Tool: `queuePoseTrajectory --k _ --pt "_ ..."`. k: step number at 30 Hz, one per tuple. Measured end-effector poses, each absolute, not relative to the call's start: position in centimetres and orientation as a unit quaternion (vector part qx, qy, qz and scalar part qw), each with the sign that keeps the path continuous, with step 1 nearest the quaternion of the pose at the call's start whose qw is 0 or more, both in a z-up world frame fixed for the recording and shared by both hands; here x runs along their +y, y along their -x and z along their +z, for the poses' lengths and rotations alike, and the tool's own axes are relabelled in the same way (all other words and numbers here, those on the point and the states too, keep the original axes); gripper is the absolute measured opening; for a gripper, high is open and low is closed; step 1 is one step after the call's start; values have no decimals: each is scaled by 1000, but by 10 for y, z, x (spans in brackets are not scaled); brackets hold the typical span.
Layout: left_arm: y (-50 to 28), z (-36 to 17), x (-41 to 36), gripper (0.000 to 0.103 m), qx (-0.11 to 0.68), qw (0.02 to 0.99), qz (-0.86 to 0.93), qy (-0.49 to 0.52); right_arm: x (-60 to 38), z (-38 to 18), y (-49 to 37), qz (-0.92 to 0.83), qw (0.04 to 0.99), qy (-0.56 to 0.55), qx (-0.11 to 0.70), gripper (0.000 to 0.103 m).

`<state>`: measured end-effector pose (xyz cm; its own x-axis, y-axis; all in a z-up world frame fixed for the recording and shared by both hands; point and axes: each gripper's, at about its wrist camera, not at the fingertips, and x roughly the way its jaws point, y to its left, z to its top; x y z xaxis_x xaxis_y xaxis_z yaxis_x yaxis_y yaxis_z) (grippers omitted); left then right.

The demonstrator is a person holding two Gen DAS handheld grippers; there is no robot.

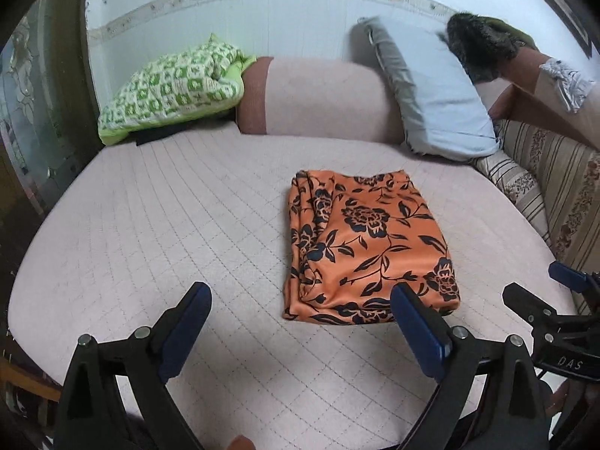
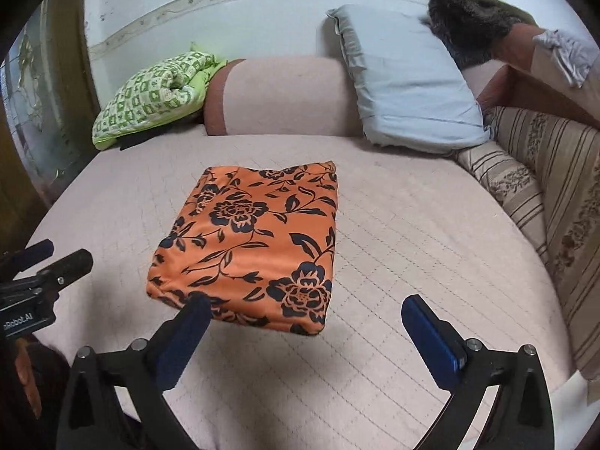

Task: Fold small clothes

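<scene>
An orange garment with black flowers lies folded into a flat rectangle on the pale quilted mattress; the right wrist view shows the same folded garment at centre. My left gripper hangs open above the mattress, just in front of the garment's near edge, with nothing between its blue-padded fingers. My right gripper is also open and empty, over the garment's near right corner. The right gripper appears at the right edge of the left wrist view, the left gripper at the left edge of the right wrist view.
A green-and-white patterned bundle, a pink bolster and a light blue pillow line the wall at the head of the mattress. A striped floral cushion borders the right side. A wooden door frame stands at the left.
</scene>
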<state>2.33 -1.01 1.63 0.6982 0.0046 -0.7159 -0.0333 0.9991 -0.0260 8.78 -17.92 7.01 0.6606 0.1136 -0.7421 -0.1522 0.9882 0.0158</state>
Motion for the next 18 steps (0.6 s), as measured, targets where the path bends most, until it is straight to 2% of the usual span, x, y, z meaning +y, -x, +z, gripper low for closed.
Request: queuePoseTrajectory --k 11,13,18 --pt "2 33 -21 97 374 927 21 3 -171 99 -51 76 920 53 381 103" --pt "5 38 -23 101 373 927 20 4 -169 102 -48 77 921 59 377 103" --pt "5 45 -26 103 376 927 18 6 -165 103 -50 84 918 72 380 103"
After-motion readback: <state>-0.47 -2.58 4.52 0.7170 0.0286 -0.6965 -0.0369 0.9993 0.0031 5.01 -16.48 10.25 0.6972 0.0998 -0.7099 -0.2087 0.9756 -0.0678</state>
